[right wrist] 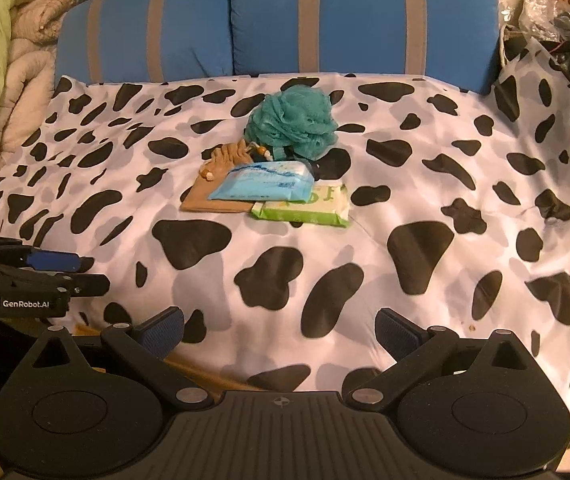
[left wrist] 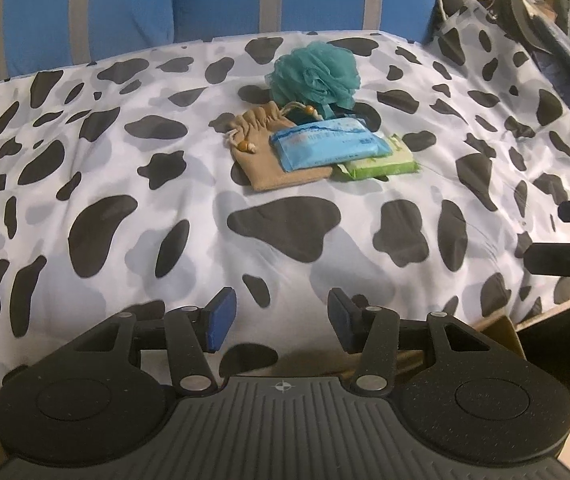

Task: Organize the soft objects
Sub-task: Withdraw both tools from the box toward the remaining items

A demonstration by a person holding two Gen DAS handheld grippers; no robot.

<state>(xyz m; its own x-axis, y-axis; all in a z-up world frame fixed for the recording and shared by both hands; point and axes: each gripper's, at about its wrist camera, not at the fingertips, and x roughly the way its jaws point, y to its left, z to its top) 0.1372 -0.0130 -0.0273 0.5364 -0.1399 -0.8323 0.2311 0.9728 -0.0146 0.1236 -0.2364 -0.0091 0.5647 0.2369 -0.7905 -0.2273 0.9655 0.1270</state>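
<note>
We are looking at a small heap of soft things, and the teal bath pouf is serving as our landmark. It is sitting on the cow-print sheet, toward the far middle. Touching its near side, the tan drawstring pouch is lying flat, its beaded cords spilling toward the pouf. The blue tissue pack is resting across the pouch, just in front of the pouf. The green wipes pack is peeking out from under the blue pack's right end, a little farther from the pouf.

Well nearer than the pouf, we are seeing the left gripper hovering over the sheet, its jaws standing partly apart with nothing between the blue pads. The right gripper is hovering likewise, well short of the pouf, its jaws spread wider and gripping nothing.

Beyond the pouf, blue cushions with grey stripes are lining the back. Far to the pouf's left, in the right wrist view, a green and grey quilt is bunching up.
</note>
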